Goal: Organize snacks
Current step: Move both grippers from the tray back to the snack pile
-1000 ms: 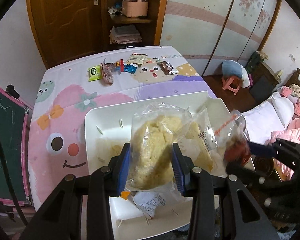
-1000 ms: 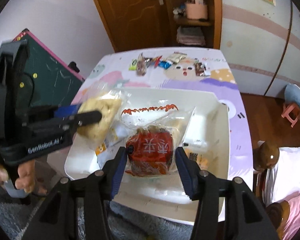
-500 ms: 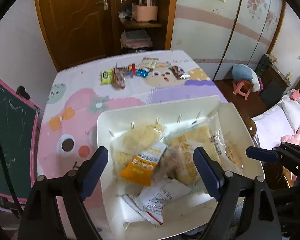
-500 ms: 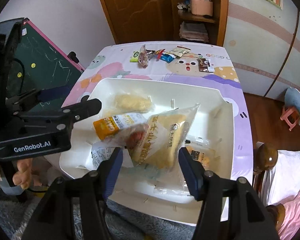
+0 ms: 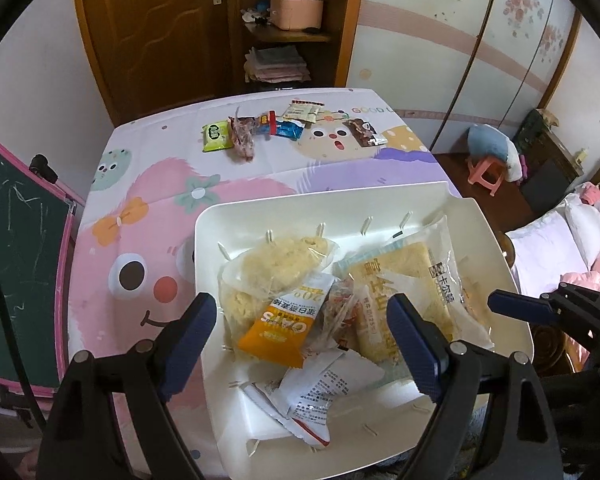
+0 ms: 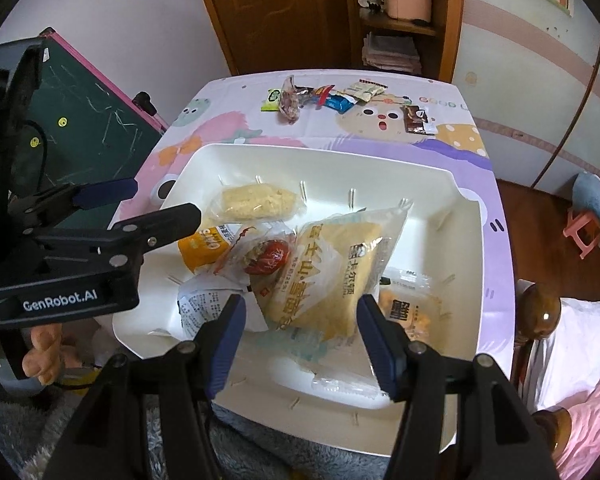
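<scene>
A white bin (image 5: 260, 216) (image 6: 420, 184) at the table's near edge holds several snack packs: a clear bag of pale crumbly cake (image 5: 276, 264) (image 6: 256, 202), an orange oats pack (image 5: 288, 328) (image 6: 204, 246), a red-centred pack (image 6: 270, 258), a large yellow cake pack (image 5: 396, 280) (image 6: 340, 268) and a white wrapper (image 5: 320, 392). My left gripper (image 5: 300, 344) is open and empty above the bin's near left. My right gripper (image 6: 300, 344) is open and empty above the bin's near side.
Several small snack packets lie in a row at the table's far end: a green one (image 5: 215, 136) (image 6: 272, 100), a blue one (image 5: 288, 128) and a brown one (image 5: 366, 132). A chalkboard (image 5: 16, 260) stands left; a stool (image 5: 486, 170) and bed are on the right.
A second ago my left gripper held the crumbly cake bag and my right held the red pack. Both have opened and the packs now lie in the bin. Both grippers pulled back.
</scene>
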### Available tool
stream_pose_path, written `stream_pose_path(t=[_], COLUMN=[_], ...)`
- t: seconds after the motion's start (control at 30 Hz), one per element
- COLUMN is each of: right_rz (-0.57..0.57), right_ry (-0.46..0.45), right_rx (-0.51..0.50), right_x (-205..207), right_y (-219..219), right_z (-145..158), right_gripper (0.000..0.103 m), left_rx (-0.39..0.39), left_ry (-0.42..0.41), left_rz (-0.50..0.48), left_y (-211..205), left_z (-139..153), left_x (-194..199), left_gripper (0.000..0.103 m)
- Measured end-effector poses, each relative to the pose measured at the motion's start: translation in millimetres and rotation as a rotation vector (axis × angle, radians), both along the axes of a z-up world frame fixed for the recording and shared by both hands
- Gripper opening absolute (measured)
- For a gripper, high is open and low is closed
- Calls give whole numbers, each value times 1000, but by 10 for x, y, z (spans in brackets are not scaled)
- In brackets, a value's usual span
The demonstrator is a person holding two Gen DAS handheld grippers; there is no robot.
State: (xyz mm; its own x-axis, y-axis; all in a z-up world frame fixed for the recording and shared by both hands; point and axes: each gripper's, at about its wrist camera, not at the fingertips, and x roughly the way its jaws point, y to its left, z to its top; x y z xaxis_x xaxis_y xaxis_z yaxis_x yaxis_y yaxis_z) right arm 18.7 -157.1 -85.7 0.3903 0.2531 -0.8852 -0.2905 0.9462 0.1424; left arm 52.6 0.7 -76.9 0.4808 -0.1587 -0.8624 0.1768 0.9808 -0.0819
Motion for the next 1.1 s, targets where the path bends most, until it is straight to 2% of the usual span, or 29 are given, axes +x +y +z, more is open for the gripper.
stream_pose_path(t=[0.3, 0.53, 0.7, 0.83, 0.93, 1.1], right_rz=[-23, -96, -106, -109, -108, -125], right_ry=[14, -44, -176, -281, -334, -407], right_rx=[5, 3, -69, -120, -140, -189], right_x=[98, 248, 417, 624, 811, 1215], right_y=[-33, -221, -307, -397, -465, -554], right_z=[-47, 164, 571, 976, 1261, 1756], right_gripper=[58, 58, 58, 58, 58, 58], left_rx=[1, 15, 46, 61, 55, 95], left_ry=[6, -49, -142, -224, -258, -318], left_rz=[1, 20, 33, 49, 47, 47], left_y=[3, 83, 165, 243, 288, 296], left_z=[-13, 186, 576, 1015, 1301, 1740], left_x=[41, 143, 288, 448, 571, 829], left_gripper=[86, 86, 86, 86, 86, 87])
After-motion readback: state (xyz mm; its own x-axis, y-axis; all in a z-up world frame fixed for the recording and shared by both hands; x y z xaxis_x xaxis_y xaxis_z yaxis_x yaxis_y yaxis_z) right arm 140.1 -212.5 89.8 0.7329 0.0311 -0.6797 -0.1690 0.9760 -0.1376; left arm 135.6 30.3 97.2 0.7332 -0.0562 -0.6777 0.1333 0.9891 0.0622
